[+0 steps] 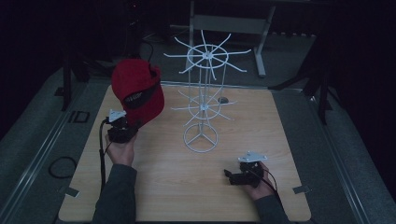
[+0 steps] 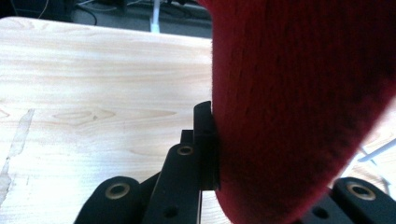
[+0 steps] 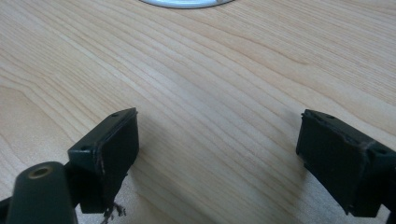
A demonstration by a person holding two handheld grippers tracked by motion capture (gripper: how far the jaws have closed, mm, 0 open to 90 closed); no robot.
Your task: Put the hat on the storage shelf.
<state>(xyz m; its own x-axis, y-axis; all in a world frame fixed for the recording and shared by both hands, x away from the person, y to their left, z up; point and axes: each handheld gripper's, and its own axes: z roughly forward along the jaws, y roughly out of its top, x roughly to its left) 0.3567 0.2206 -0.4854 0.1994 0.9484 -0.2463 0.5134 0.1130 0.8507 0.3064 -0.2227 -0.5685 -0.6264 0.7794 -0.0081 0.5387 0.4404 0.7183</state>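
A red cap [image 1: 137, 89] with a dark patch is held up over the table's left side, lifted off the wood. My left gripper [image 1: 122, 130] is shut on its lower edge; in the left gripper view the red fabric [image 2: 299, 107] is pinched against the black jaw. A white wire display stand [image 1: 203, 98] with radiating hooks rises from a ring base at the table's middle, to the right of the cap. My right gripper [image 1: 232, 177] rests low near the front right, open, jaws wide apart over bare wood [image 3: 219, 140].
The wooden table [image 1: 187, 196] sits between grey floor strips. A black cable [image 1: 100, 158] trails from the left gripper. The stand's white ring base [image 3: 187, 3] lies just ahead of the right gripper. A small dark hole [image 1: 223, 100] marks the table behind the stand.
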